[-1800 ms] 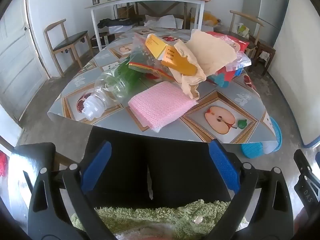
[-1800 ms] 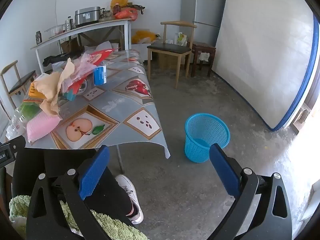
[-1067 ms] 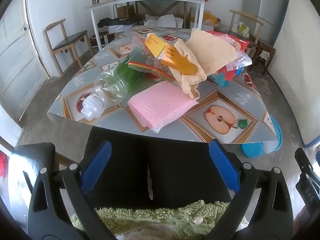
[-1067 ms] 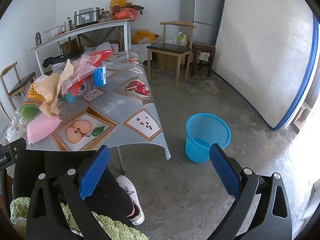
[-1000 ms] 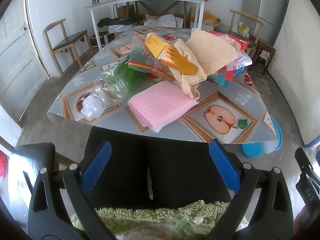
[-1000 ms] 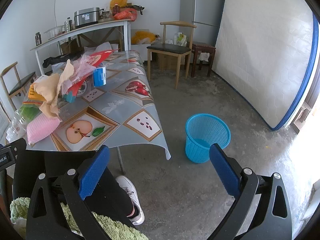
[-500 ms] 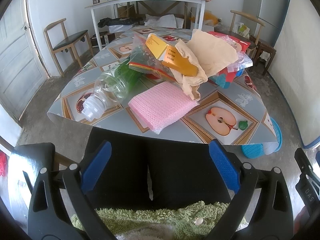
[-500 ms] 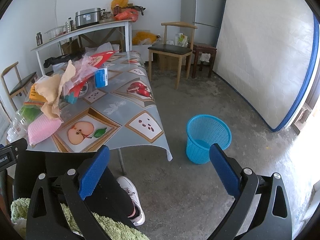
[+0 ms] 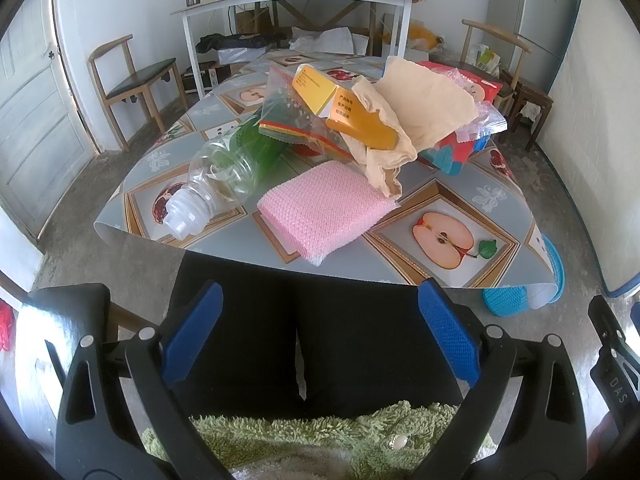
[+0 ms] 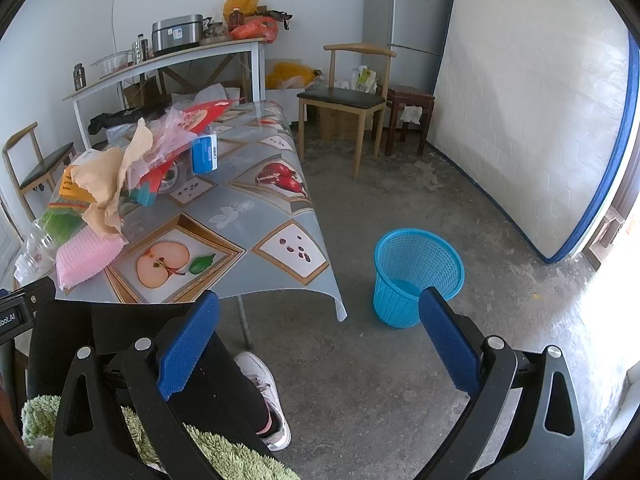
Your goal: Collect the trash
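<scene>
You are sitting at the near edge of the table [image 9: 500,200], and both tools are idling over your lap, well short of the work. The left gripper [image 9: 320,332] is showing its fingers spread wide with nothing between them, and the right gripper [image 10: 316,338] is presenting the same: fingers spread, holding nothing. The trash is lying in one heap on the table's near-left part: a clear plastic bottle [image 9: 224,168] on its side with its neck pointing toward you, a pink mesh pad [image 9: 324,208] just beside it at the table edge, a yellow carton [image 9: 344,108] propped on a clear bag [image 9: 292,120], crumpled tan paper [image 9: 424,108] draping over the pile, and red wrappers [image 9: 476,88] behind, with a small blue box [image 10: 205,154] standing at the far side of the pile. The blue basket [image 10: 418,276] is standing on the floor to your right, well apart from the table; as far as the right wrist view is showing, nothing can be made out in it through the mesh, though its bottom is partly hidden. In my judgement the task is barely beginning: no piece is showing as collected, and every piece on the table is waiting to be picked up and carried across to the basket
</scene>
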{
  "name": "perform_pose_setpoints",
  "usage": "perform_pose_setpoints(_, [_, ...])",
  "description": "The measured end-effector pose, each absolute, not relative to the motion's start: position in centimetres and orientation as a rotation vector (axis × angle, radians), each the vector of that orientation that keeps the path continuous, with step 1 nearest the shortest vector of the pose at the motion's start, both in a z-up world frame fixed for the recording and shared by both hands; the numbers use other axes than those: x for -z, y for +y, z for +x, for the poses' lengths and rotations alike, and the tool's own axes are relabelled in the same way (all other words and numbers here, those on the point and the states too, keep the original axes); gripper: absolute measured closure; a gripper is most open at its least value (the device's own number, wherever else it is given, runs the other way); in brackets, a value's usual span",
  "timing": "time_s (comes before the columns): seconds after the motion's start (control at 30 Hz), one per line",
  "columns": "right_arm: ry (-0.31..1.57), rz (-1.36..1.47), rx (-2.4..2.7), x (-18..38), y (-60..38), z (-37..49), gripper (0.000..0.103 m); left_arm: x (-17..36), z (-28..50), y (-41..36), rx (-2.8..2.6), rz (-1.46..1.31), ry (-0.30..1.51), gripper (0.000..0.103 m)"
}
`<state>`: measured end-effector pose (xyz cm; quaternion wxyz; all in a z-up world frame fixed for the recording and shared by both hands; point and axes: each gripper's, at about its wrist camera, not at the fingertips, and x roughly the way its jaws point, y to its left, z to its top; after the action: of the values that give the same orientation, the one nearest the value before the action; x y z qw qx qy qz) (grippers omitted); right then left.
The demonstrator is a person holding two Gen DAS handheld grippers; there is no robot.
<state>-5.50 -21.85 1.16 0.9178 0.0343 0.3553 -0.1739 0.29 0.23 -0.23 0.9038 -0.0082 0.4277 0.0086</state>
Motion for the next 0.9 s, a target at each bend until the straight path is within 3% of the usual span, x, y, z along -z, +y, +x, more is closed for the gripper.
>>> perform_pose_setpoints(0.9, [0.697, 0.058, 0.331, -1.6, -21.0, -4.4, 0.006, 0.8, 0.6, 1.1, -0.036, -0.051, 0.885, 0.009])
